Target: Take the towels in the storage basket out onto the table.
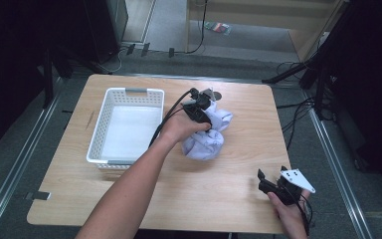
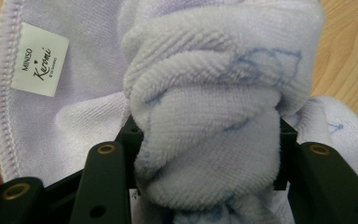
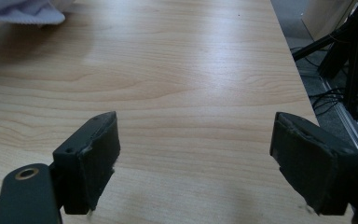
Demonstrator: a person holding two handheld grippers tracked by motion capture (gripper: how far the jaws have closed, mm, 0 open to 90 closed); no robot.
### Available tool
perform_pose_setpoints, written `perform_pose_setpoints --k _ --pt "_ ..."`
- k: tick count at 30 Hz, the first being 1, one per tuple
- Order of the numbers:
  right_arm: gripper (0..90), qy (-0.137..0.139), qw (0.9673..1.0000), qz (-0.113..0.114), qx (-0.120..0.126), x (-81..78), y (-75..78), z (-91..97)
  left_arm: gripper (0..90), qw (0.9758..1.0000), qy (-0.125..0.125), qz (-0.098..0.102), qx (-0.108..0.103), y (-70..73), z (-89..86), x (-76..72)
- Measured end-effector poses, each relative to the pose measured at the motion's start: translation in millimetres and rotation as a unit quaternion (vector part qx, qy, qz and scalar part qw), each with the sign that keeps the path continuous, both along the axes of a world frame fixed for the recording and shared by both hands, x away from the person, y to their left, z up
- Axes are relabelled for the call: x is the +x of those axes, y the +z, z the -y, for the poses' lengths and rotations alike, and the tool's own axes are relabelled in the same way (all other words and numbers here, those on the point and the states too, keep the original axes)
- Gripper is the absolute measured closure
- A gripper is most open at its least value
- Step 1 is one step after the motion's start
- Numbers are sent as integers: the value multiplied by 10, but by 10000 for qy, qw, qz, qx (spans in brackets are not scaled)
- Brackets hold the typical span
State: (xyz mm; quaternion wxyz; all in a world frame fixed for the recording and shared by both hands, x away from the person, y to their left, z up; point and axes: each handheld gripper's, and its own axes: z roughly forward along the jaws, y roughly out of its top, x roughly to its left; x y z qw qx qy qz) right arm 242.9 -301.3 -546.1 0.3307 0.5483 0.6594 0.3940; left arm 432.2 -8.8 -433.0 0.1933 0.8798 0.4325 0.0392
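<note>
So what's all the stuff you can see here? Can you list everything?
towel: one, pale lilac, bunched up on the table right of the basket
label: one, white, sewn on the towel
basket: one, white, on the table's left part
table: one, light wood
left gripper: one, black, fingers pressed on a fold of the towel
right gripper: one, black, fingers wide apart over the table's near right corner
</note>
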Motion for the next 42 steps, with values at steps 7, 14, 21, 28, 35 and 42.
perform_pose_setpoints --k 7,14,21,28,35,42 --pt "160 1 10000 -4 -6 3 -1 0 262 9996 -124 -226 -119 -167 -37 -21" --pt "159 -10 10000 -7 -7 3 -1 1 0 9999 -85 -19 -150 -117 -36 -50" --pt "157 0 10000 -15 14 3 0 5 0 9995 141 259 -97 35 -204 -62" --pt "153 -10 10000 -39 10 10 -1 6 0 9974 492 477 -240 207 -501 -62" --pt "152 -19 10000 -59 -5 14 -1 3 0 9942 910 534 -201 293 -889 -70" --pt "150 -18 9999 -101 9 22 -3 2 0 9895 1300 580 -235 259 -1306 -99"
